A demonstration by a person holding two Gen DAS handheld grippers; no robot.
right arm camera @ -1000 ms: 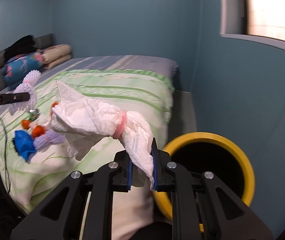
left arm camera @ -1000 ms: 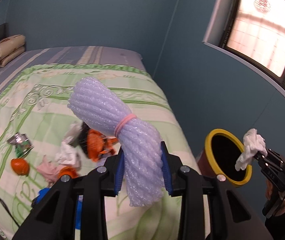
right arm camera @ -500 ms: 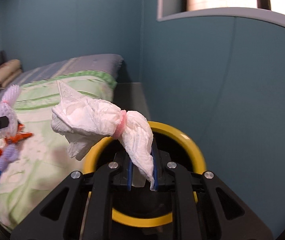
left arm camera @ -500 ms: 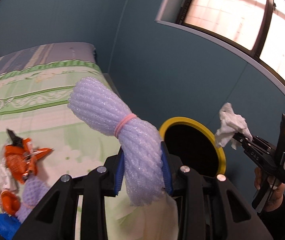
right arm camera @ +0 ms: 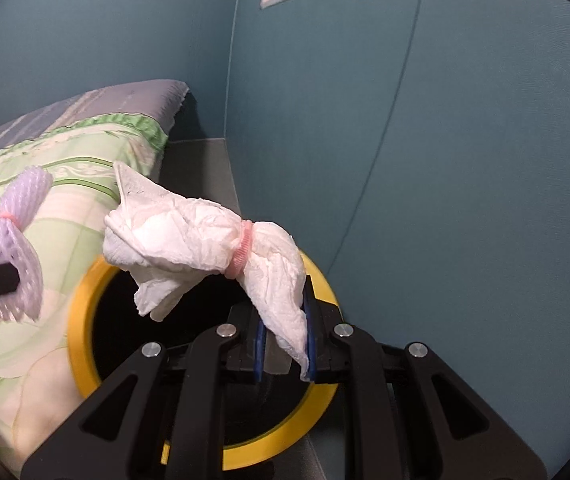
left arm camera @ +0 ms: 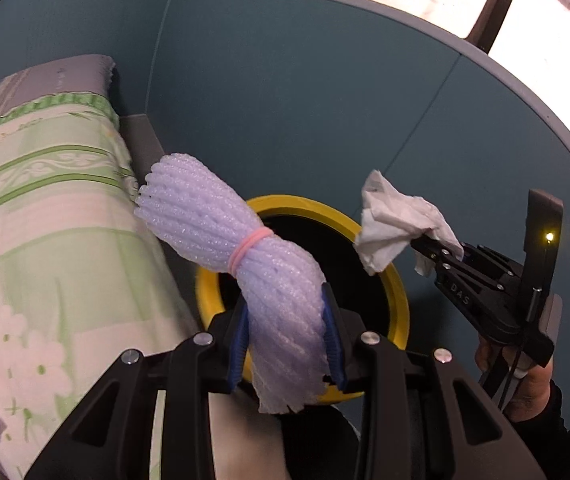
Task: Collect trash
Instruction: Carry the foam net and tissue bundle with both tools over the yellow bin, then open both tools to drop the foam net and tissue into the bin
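A purple foam net point(left arm camera: 241, 256) banded in pink is clamped in the left gripper point(left arm camera: 285, 344) and a banded white tissue point(right arm camera: 205, 248) is pinched in the right gripper point(right arm camera: 285, 344), both held over the yellow-rimmed bin point(right arm camera: 81, 320) beside the bed point(left arm camera: 45, 220) and blue wall point(right arm camera: 465, 160).

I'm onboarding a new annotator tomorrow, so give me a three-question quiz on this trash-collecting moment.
1. True or false: the left gripper is shut on the purple foam net bundle.
2. What does the right gripper hold? A) orange wrapper B) white tissue bundle C) nothing
3. What colour is the rim of the bin?

Key: 1 true; 2 B; 3 yellow.
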